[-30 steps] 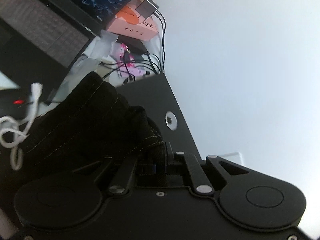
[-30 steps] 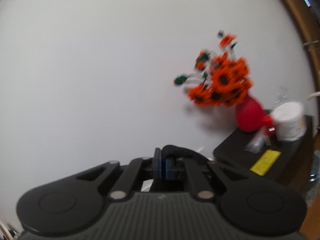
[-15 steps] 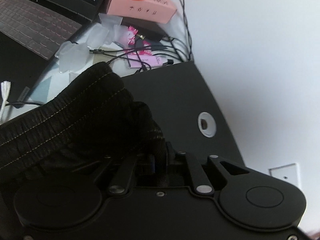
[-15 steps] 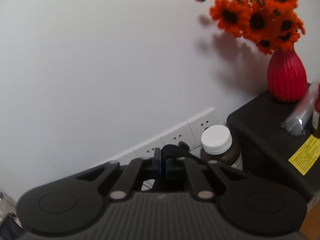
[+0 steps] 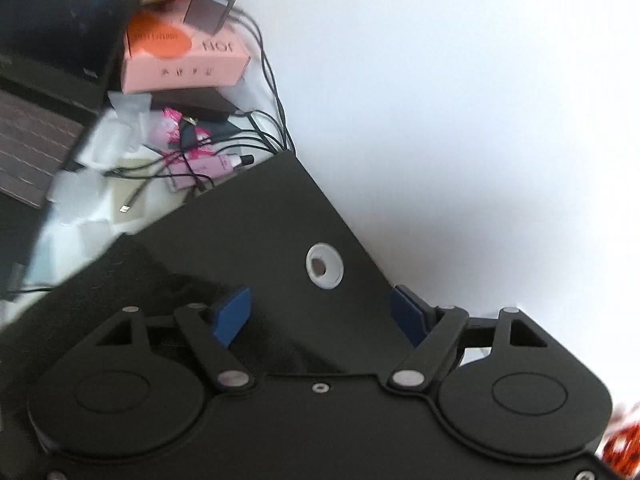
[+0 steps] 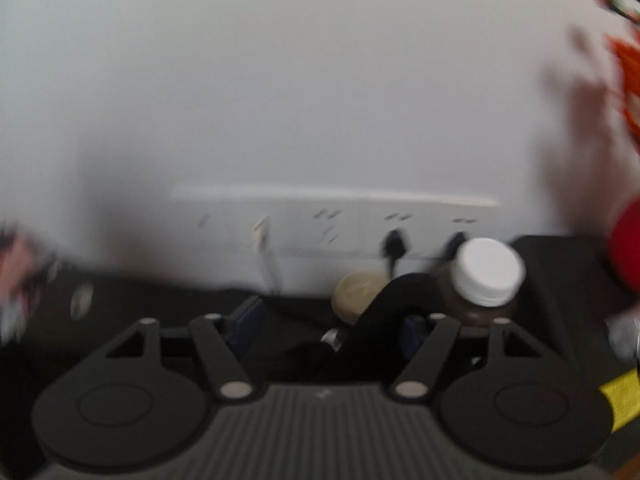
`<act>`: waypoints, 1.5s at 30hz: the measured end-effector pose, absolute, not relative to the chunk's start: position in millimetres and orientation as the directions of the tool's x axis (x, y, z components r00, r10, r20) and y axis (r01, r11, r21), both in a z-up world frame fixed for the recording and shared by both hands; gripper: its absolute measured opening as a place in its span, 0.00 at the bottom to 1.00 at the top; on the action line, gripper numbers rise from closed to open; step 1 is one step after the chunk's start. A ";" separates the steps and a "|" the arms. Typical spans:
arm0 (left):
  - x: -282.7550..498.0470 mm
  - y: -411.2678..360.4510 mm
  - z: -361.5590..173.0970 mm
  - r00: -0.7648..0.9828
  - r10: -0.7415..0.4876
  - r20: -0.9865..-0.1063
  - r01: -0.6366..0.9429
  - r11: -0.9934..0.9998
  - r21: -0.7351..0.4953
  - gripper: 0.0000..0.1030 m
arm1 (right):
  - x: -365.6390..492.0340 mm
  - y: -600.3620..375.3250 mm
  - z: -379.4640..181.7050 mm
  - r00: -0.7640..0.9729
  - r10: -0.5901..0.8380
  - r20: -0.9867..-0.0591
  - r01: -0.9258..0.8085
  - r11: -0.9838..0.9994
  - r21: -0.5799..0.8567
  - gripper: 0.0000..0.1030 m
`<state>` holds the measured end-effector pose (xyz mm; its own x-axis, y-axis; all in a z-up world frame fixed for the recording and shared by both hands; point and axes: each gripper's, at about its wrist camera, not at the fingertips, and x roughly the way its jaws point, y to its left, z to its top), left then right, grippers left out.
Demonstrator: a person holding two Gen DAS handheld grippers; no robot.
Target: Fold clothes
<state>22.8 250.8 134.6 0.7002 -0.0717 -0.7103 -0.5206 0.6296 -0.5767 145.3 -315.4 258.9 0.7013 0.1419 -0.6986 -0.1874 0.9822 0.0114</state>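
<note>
With both left tongs [image 5: 320, 316] and right tongs [image 6: 332, 320] spread wide, we risk the dark garment [image 5: 168, 300] below them slumping unfolded.

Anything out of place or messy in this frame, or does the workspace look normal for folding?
Yes. Behind the black table there is a heap of tangled cables, pink wrappers and a pink box stacked askew. Both the left gripper and the right gripper are open. The right view is too blurred to judge the garment.

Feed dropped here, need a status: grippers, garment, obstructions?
Left gripper open. Right gripper open. Black garment lies under the left one. Bottle close ahead of the right.
</note>
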 end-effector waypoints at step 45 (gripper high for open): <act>-79.2 193.3 26.7 0.423 -0.065 -0.904 -0.636 0.689 -0.347 0.90 | 209.9 -86.6 103.8 0.327 0.303 -0.895 -0.459 0.879 0.130 0.78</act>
